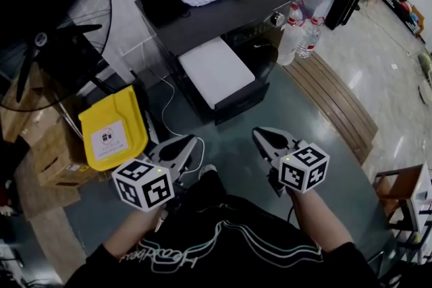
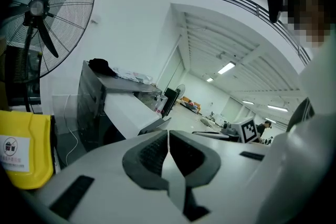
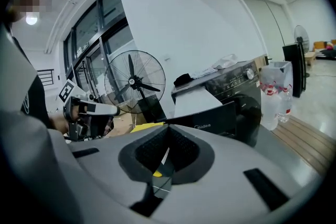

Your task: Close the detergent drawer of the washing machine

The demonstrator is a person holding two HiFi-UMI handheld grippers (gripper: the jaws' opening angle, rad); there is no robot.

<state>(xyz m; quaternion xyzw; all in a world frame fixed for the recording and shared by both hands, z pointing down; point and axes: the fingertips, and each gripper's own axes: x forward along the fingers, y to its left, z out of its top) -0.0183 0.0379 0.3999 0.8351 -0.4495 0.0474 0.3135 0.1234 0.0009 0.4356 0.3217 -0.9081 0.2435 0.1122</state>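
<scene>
White drawer (image 1: 216,71) pulled out of washer (image 1: 202,20), axis twd person | floor (image 1: 229,135) open before it | L gripper (image 1: 181,148), R gripper (image 1: 268,141) jaws closed, empty.

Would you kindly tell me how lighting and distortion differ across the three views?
Head view: dim, the fan nearly black, glare on the floor at right. Left gripper view: strong fisheye curving the ceiling. Right gripper view: same bending, dark corners, bright windows at left.
</scene>
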